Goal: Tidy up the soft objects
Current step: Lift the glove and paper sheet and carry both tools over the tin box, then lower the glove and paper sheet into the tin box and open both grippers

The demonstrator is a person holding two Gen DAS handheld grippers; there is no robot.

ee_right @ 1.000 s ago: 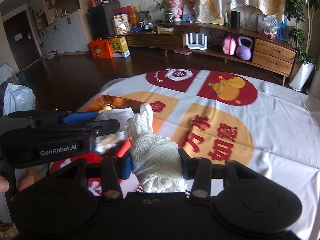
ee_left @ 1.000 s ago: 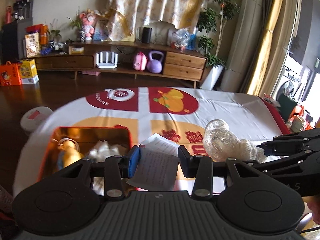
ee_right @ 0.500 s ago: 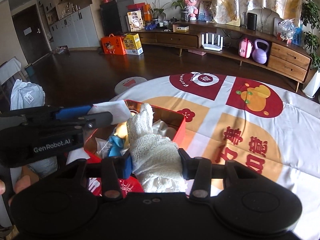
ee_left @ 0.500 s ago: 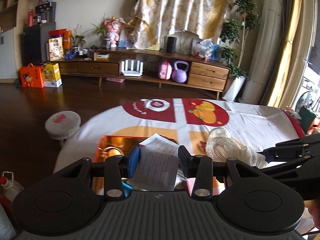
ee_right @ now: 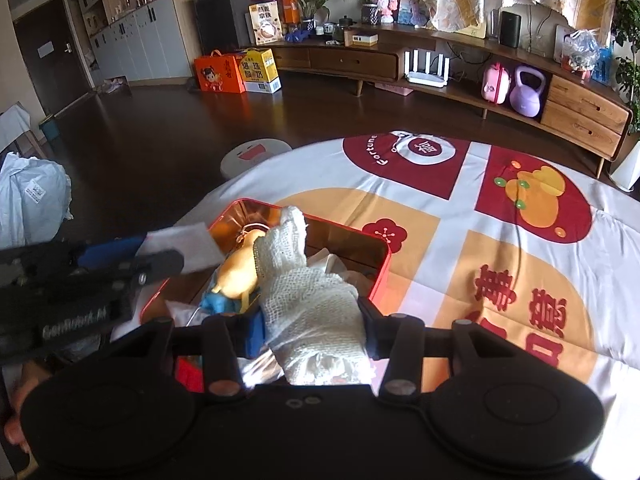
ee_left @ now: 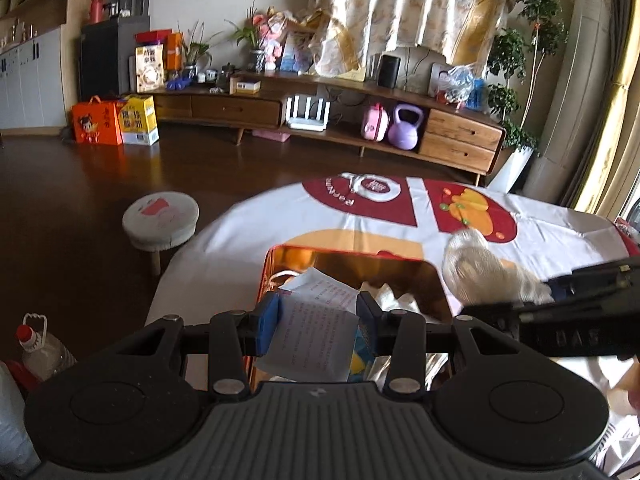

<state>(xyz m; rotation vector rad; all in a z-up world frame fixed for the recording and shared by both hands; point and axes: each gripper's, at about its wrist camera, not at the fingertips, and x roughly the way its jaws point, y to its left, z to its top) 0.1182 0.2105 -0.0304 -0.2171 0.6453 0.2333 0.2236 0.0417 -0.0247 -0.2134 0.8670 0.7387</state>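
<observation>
My left gripper (ee_left: 317,316) is shut on a folded printed paper sheet (ee_left: 316,332), held over a red tin (ee_left: 348,254) with a shiny gold inside. My right gripper (ee_right: 311,328) is shut on a white mesh cloth bundle (ee_right: 304,280), whose loose end sticks up and forward over the same tin (ee_right: 380,276). Inside the tin lie a yellow toy (ee_right: 236,268), something blue (ee_right: 212,302) and crumpled white material. Each gripper shows in the other's view: the right gripper (ee_left: 520,296) with the cloth (ee_left: 476,268), the left gripper (ee_right: 152,254) with the paper (ee_right: 184,244).
The tin rests near the edge of a round table under a white, red and orange cloth (ee_right: 500,240). Beyond that edge are a low round stool (ee_left: 160,220), a plastic bottle (ee_left: 40,352) and a white bag (ee_right: 32,200) on dark floor. A wooden cabinet (ee_left: 460,136) lines the far wall.
Both grippers have carried their loads leftward and slightly down across the table. The tin, earlier off to the left, now lies right beneath them. Both grips are unchanged.
</observation>
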